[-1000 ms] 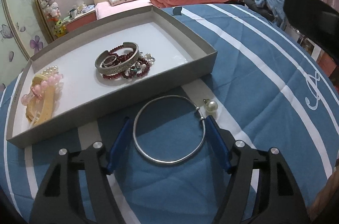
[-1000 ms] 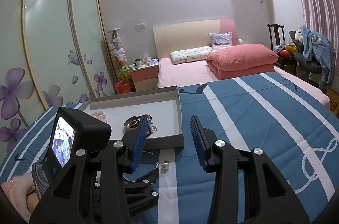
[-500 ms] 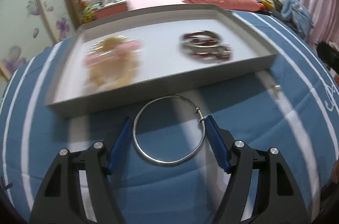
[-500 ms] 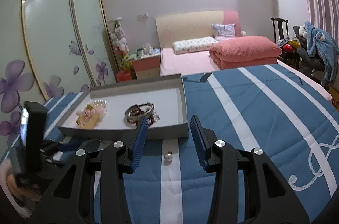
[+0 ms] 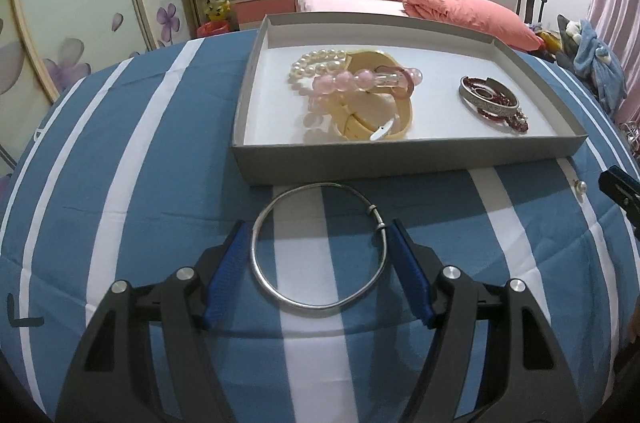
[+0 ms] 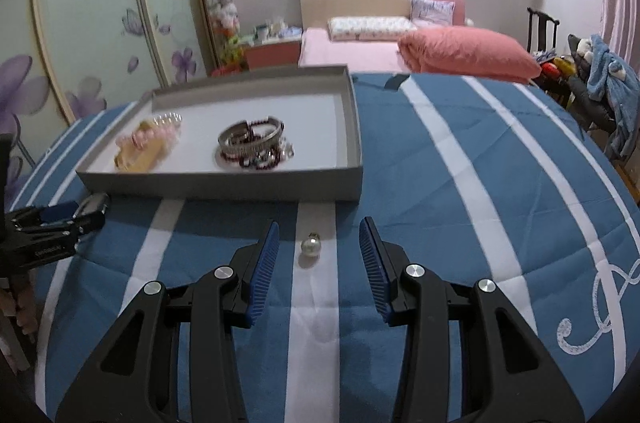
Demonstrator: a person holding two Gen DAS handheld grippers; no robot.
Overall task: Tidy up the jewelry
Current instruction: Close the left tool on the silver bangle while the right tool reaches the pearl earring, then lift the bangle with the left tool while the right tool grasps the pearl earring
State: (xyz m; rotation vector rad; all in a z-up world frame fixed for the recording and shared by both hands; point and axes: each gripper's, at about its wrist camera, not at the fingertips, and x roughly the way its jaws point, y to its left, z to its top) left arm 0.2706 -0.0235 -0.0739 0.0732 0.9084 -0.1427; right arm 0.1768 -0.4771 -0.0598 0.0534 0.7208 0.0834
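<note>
Left hand-held gripper [image 5: 320,255], grasping the silver bangle [image 5: 320,247], has swung from the tray's right end to lower centre, just short of the gray tray [image 5: 400,159]. Right hand-held gripper [image 6: 319,255], released, dropped to bracket the pearl earring [image 6: 310,245] on the bed; both drop-offs remain.

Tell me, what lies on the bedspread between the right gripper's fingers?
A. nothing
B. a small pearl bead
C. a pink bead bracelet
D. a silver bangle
B: a small pearl bead lies on the white stripe between the open right gripper's fingers, untouched.
</note>
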